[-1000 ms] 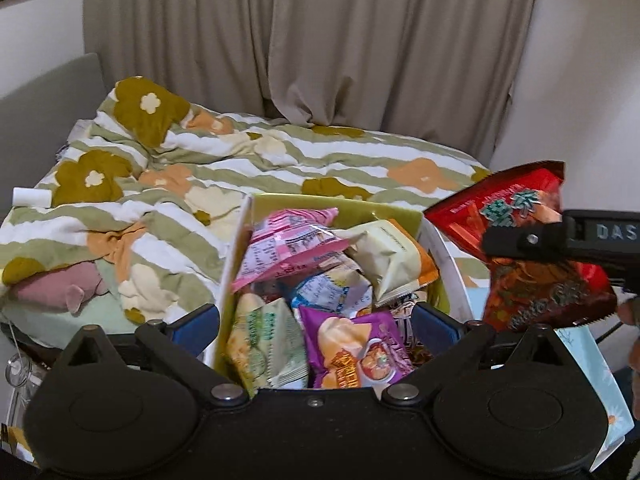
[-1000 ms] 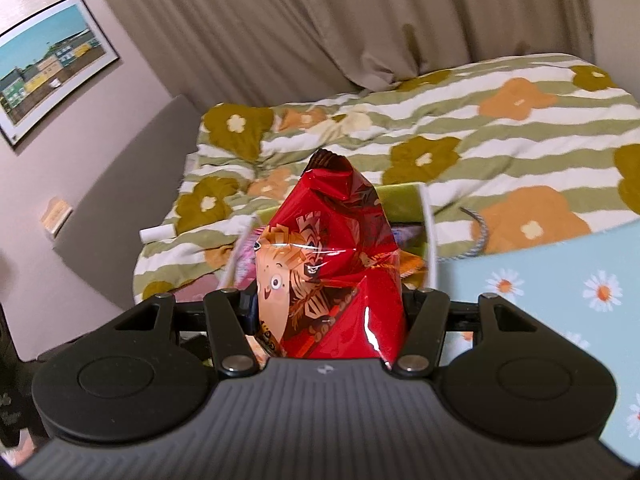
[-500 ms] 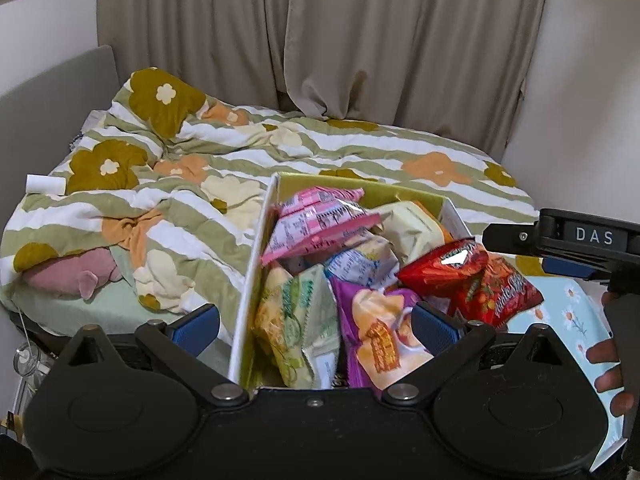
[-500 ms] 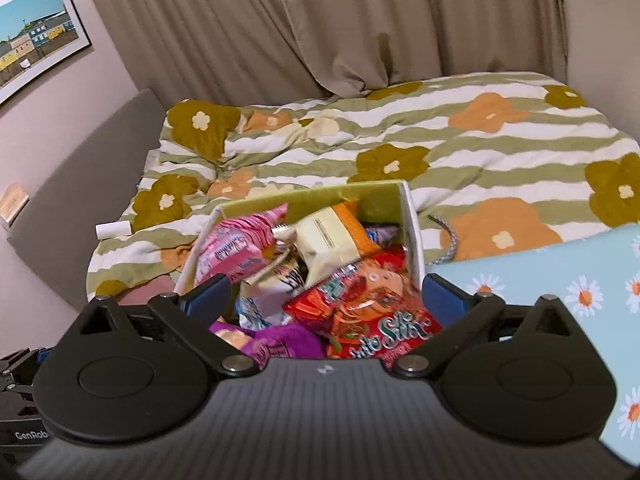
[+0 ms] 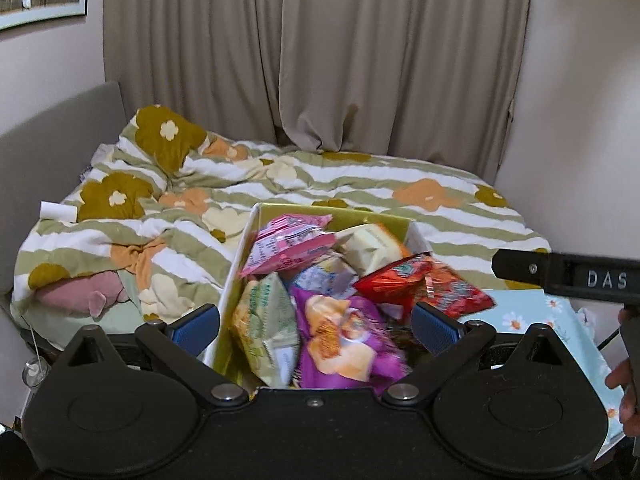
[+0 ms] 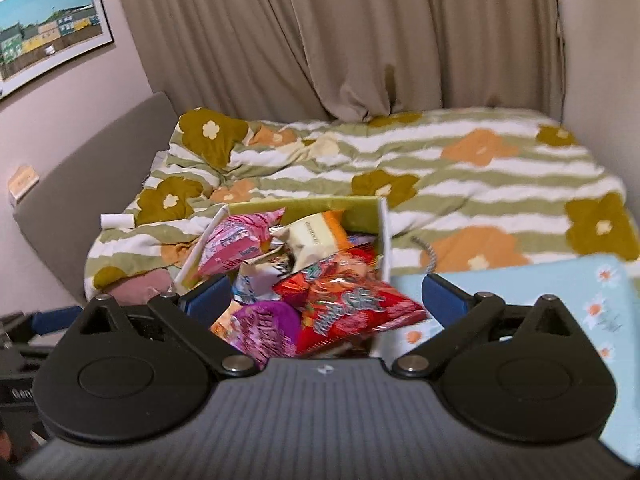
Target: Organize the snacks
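Observation:
A white box with a green lining [image 5: 240, 248] [image 6: 383, 236] holds several snack bags: a pink one [image 5: 288, 244] [image 6: 236, 244], a cream and orange one [image 5: 372, 248], a green one [image 5: 268, 328], a purple one [image 5: 340, 340] [image 6: 264, 328]. A red bag [image 5: 424, 288] [image 6: 348, 300] lies on top at the box's right side. My left gripper [image 5: 316, 320] is open and empty just before the box. My right gripper [image 6: 326, 300] is open and empty above the box; its body shows in the left wrist view [image 5: 568, 276].
The box stands at the foot of a bed with a green striped flower quilt [image 5: 360, 184] [image 6: 480, 184]. A light blue daisy-print surface [image 6: 560, 312] [image 5: 560, 312] lies right of the box. A pink plush [image 5: 80, 292] lies left. Curtains hang behind.
My right gripper held the red bag a second ago, then opened and dropped it into the box. Both grippers have drawn back and tilted up a little.

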Available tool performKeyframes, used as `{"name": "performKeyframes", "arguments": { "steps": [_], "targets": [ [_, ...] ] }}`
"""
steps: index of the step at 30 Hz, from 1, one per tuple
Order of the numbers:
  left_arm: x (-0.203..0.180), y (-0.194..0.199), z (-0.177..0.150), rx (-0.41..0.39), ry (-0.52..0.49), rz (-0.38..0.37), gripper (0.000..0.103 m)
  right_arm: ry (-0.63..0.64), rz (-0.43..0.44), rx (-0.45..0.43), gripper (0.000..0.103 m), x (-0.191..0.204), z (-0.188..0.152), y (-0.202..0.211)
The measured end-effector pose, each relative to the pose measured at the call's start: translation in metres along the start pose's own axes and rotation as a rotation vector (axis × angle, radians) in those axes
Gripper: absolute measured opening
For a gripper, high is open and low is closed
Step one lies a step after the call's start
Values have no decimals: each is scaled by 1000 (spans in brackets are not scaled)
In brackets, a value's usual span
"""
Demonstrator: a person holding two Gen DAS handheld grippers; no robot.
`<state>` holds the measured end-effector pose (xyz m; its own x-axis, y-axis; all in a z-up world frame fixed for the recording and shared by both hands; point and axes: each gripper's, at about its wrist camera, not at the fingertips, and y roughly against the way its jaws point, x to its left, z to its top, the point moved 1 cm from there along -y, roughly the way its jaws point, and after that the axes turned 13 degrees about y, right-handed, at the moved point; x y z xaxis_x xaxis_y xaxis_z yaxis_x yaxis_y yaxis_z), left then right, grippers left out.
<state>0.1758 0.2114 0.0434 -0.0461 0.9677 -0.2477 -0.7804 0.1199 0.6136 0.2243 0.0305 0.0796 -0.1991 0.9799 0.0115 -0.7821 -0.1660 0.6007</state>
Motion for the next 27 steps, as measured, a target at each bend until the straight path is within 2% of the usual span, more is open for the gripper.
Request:
{"name": "performKeyframes", "arguments": {
  "steps": [2,8,12,15,18,27],
  "targets": [
    [-11,15,-4,-9,7,6,103,33,-18,-19,103,-2,-5,19],
    [-48,63,-31,-150,-71,62,103,90,-102,-51,103,-18,-29,78],
    [-54,77,-51,-146,-41,43,103,113,-154,-43,103,-29,-51,108],
    [-61,88,-67,-172,-54,55,103,130,-181,-28,103,-35,-67,122],
    [-70,94,-85,-204,-94,85,103,104,-178,-19,103,-46,-84,135],
    [-78,96,-112,-174,-108,93,103,36,-173,6,103,-64,-126,159]
  ]
}}
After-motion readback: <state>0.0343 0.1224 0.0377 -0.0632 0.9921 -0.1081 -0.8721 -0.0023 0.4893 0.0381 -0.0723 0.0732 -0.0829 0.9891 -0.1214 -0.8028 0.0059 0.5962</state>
